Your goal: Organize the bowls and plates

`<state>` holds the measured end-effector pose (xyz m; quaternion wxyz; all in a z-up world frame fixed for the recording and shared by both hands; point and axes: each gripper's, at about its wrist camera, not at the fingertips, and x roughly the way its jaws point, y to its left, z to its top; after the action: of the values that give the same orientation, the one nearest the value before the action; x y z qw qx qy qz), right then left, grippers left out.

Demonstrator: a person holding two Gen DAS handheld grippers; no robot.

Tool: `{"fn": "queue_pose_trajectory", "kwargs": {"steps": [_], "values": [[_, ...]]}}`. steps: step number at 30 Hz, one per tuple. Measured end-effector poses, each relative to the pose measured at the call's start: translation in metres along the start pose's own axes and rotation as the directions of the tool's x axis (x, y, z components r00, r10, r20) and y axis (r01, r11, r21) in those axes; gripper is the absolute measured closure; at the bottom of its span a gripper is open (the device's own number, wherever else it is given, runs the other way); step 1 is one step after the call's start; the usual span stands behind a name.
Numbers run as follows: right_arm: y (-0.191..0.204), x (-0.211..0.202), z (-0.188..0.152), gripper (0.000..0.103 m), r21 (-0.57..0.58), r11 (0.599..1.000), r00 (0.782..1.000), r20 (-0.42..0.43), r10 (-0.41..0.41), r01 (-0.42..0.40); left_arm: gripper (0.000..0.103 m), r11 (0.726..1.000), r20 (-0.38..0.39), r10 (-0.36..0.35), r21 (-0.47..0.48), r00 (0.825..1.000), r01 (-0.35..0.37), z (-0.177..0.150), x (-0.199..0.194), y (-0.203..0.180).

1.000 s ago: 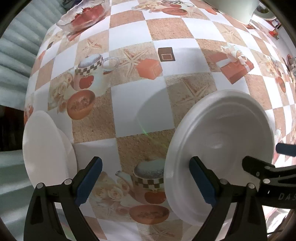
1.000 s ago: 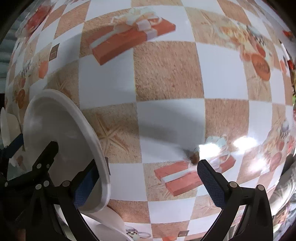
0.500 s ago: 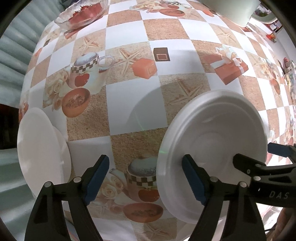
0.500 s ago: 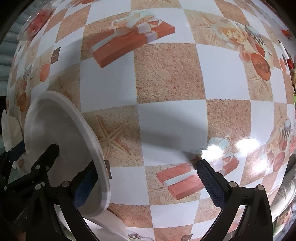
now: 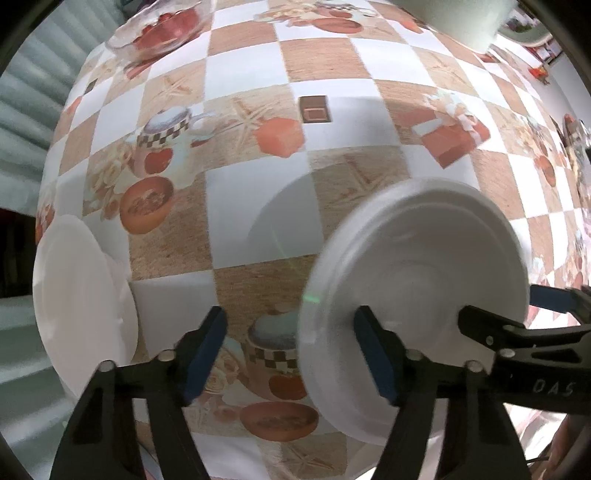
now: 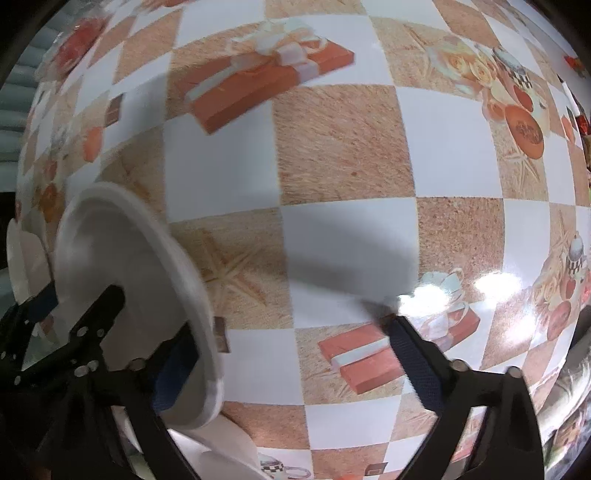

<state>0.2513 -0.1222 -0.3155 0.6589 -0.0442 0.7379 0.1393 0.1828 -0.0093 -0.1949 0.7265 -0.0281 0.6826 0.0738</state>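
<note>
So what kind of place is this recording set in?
Most likely a home dining or kitchen table: a printed checkered tablecloth, white plates laid out on it, and a glass bowl with something red at the far edge.

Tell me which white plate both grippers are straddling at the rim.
The white plate on the right in the left wrist view; each gripper has one finger over it. The other white plate lies untouched at the left edge.

**Table and the items resting on it**

Table (image 5: 255,206) covered by a checkered cloth printed with teapots, gift boxes and starfish. A glass bowl (image 5: 162,29) of red contents stands at its far left; a white plate (image 5: 79,295) lies at the near left edge.
</note>
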Motion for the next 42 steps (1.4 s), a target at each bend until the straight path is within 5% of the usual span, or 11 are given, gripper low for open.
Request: {"fn": "queue_pose_trajectory", "kwargs": {"steps": [2,4,6,16,26,42], "values": [[0.008,-0.006,-0.003,0.032,-0.035,0.999,1.0,0.021,0.009,-0.008,0.05,1.0,-0.001,-0.019,0.015,1.0,0.019,0.001,-0.002,-0.004],[0.015,-0.012,-0.005,0.064,-0.065,0.998,0.999,0.036,0.029,-0.026,0.069,0.999,-0.006,-0.047,0.017,0.999,0.047,0.002,-0.003,-0.006],[0.018,-0.012,-0.004,0.087,-0.065,0.992,0.994,0.022,0.105,-0.104,0.074,0.997,-0.012,-0.07,0.013,0.997,0.07,0.003,-0.004,-0.007],[0.023,-0.031,-0.001,0.087,-0.064,0.991,0.992,0.05,0.119,-0.116,0.077,0.997,0.025,-0.074,-0.023,0.997,0.074,0.01,-0.027,0.008],[0.048,-0.093,-0.014,0.087,-0.107,0.988,0.986,0.113,0.122,-0.11,0.077,0.998,0.103,-0.053,-0.034,0.993,0.057,0.015,-0.078,0.016],[0.039,-0.116,-0.076,0.087,-0.06,0.991,0.983,0.13,0.127,-0.12,0.077,0.998,0.147,-0.051,0.03,0.988,0.047,-0.04,-0.11,-0.005]]}}
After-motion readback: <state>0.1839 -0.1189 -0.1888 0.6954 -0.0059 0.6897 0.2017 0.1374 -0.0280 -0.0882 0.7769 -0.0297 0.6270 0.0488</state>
